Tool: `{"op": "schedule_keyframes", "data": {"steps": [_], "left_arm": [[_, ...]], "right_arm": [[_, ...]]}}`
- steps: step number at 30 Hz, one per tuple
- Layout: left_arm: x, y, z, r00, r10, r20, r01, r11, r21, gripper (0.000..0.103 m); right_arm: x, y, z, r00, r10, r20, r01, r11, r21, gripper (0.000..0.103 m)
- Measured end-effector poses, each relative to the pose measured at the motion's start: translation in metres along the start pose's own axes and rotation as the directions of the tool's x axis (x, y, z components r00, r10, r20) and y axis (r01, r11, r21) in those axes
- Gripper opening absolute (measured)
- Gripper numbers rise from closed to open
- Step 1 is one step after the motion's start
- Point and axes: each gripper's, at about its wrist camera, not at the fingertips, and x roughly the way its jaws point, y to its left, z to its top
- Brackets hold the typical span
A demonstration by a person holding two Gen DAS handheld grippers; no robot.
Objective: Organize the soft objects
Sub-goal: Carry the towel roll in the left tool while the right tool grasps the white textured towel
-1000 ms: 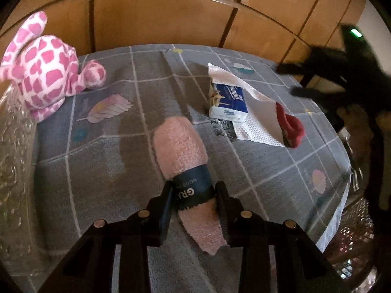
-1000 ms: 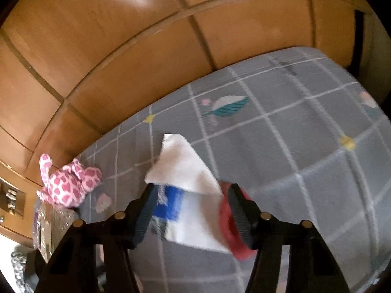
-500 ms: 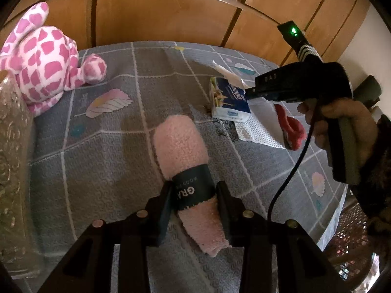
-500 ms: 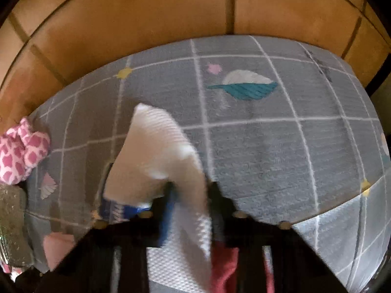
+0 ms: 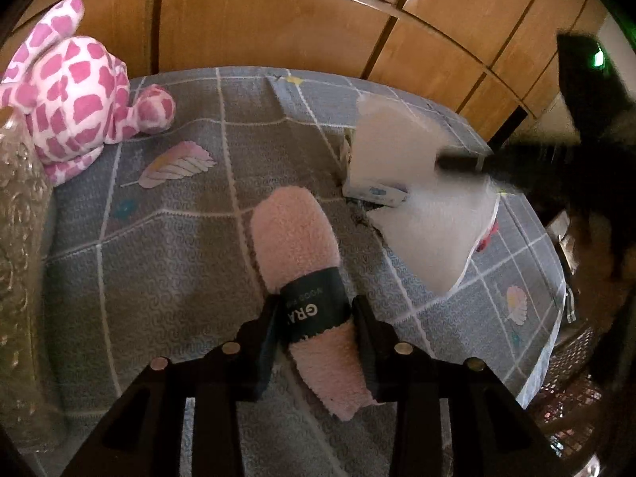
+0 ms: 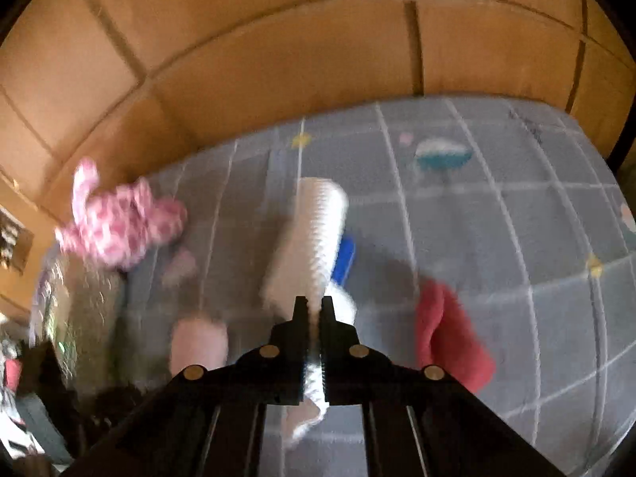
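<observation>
Two grippers, left round pink roll, right pinching white cloth

a bed with a grey coverlet, crossed by a white grid and scattered with leaf and small flower prints, carries everything here. it runs up against a wooden panelled wall along its far edge. a pink-and-white spotted plush toy lies at the far left corner. a rolled pink towel with a dark paper band lies near the middle, towards the near edge. a blue-and-white tissue pack sits beyond it, nearer the right edge. a red cloth lies on the coverlet just to the right of the pack. the right-hand view is blurred.
</observation>
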Motion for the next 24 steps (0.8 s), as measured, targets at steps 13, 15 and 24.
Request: {"op": "schedule_keyframes", "data": {"steps": [13,15,24], "left_arm": [[-0.039,-0.005,0.024,0.995,0.063,0.076,-0.065,0.998,0.014,0.033],[-0.055,-0.003,0.038,0.991,0.082,0.107,-0.085,0.996,0.017,0.033],[-0.133,0.087,0.135,0.943,0.216,0.255,-0.186,0.973,-0.136,0.033]], "right_arm": [[0.042,-0.002,-0.032,0.992,-0.085,-0.094,0.082,0.996,-0.037,0.004],[0.041,-0.002,-0.033,0.992,-0.088,-0.088,0.084,0.995,-0.045,0.004],[0.037,0.011,-0.034,0.988,-0.130,-0.081,0.123,0.989,-0.083,0.005]]}}
